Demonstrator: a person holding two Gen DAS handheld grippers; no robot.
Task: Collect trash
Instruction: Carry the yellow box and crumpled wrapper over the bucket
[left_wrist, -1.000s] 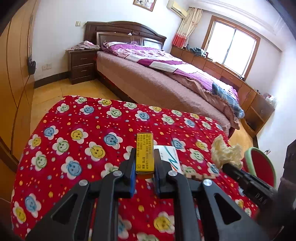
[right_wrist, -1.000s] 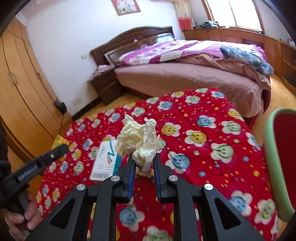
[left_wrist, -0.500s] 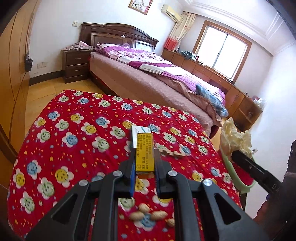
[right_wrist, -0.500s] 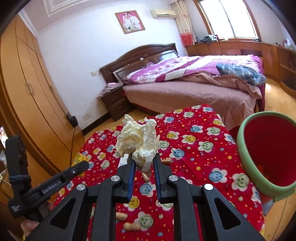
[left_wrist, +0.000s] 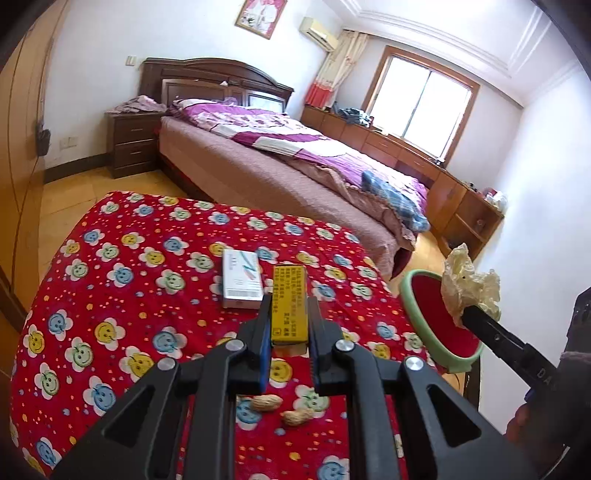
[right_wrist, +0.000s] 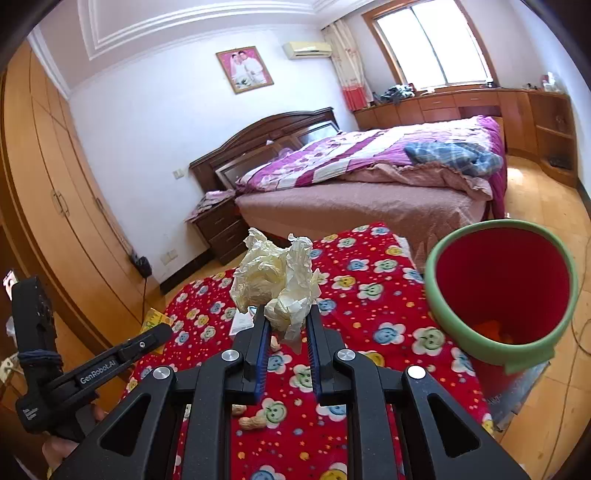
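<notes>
My left gripper (left_wrist: 289, 301) is shut on a flat yellow box (left_wrist: 289, 303), held above the red flowered tablecloth (left_wrist: 122, 280). My right gripper (right_wrist: 286, 314) is shut on a crumpled cream paper wad (right_wrist: 277, 280); the left wrist view shows that wad (left_wrist: 469, 286) hanging over the rim of the red bin with a green rim (left_wrist: 439, 321). The bin (right_wrist: 502, 291) stands off the table's right edge, to the right of the wad. A white box (left_wrist: 242, 278) lies flat on the cloth, and peanuts (left_wrist: 266, 402) lie near the front.
A bed with purple bedding (left_wrist: 295, 155) stands behind the table, a dark nightstand (left_wrist: 135, 142) beside it. Wooden wardrobes (right_wrist: 48, 206) line the left wall. A person's hand (right_wrist: 55, 450) holds the left gripper at lower left of the right wrist view.
Both grippers have risen and pulled back with their loads. The bin has come fully into view on the right, and the paper wad now hangs by its rim. Peanuts have appeared near the front.
</notes>
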